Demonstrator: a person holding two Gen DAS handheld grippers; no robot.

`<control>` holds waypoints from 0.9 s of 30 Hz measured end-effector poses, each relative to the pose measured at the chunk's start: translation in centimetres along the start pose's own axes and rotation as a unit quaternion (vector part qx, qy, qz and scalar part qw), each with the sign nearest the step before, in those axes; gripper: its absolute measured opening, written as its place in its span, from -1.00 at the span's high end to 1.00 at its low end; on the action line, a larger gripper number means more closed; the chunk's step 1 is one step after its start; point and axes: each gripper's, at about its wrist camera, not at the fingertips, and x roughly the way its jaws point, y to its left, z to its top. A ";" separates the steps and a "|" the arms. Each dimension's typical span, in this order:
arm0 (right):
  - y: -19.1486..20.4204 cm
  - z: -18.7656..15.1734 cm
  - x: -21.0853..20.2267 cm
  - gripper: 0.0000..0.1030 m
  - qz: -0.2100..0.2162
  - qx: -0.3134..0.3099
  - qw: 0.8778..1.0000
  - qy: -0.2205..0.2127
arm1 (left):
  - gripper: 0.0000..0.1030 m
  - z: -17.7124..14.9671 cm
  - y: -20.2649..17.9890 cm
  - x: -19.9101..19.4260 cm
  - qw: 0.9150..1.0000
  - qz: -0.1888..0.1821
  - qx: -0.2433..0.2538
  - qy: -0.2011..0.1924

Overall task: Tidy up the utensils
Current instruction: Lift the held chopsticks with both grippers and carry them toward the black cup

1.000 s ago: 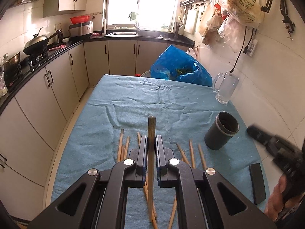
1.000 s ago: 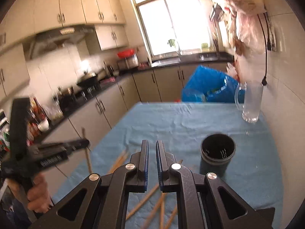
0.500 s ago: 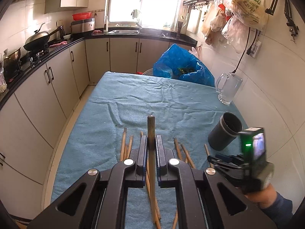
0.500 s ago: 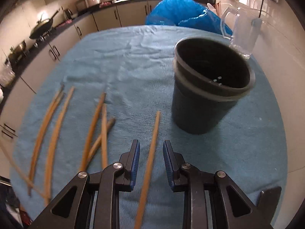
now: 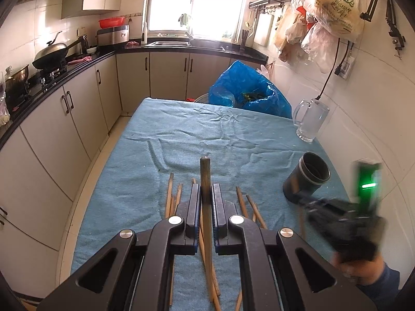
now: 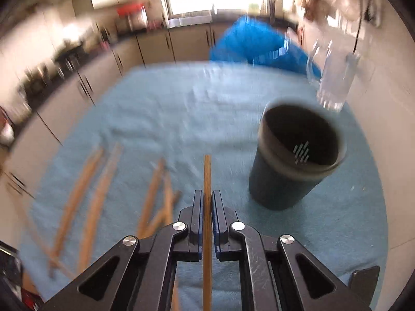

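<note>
My left gripper [image 5: 206,190] is shut on a wooden chopstick [image 5: 205,173] and holds it above the blue-covered table. My right gripper [image 6: 207,202] is shut on another chopstick [image 6: 207,173], lifted just left of the dark round holder [image 6: 298,160]. The holder also shows in the left wrist view [image 5: 307,178] at the right, with the blurred right gripper [image 5: 306,203] in front of it. Several more chopsticks [image 5: 171,194] lie loose on the cloth; they also show in the right wrist view [image 6: 96,194].
A glass mug [image 5: 310,120] stands by the right wall. A blue plastic bag [image 5: 246,93] sits beyond the table's far end. Kitchen cabinets [image 5: 64,119] run along the left. The blue cloth [image 5: 197,134] covers the table.
My right gripper came down over a chopstick beside the holder, shut on it and lifted it. My left gripper kept holding its chopstick, nearly still.
</note>
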 end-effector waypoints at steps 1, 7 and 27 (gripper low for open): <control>0.1 0.2 -1.9 0.88 0.010 -0.002 1.000 -0.029 | 0.86 -0.1 -0.1 -0.2 1.000 -0.001 0.001 -0.001; 1.4 -1.6 -10.0 0.87 0.035 -0.018 0.988 -0.149 | 0.86 -1.0 -1.2 -2.0 1.000 -0.001 0.011 -0.019; 1.0 -3.9 -15.4 0.87 0.030 0.005 0.974 -0.226 | 0.86 -1.4 -1.3 -6.1 0.999 -0.004 0.001 -0.046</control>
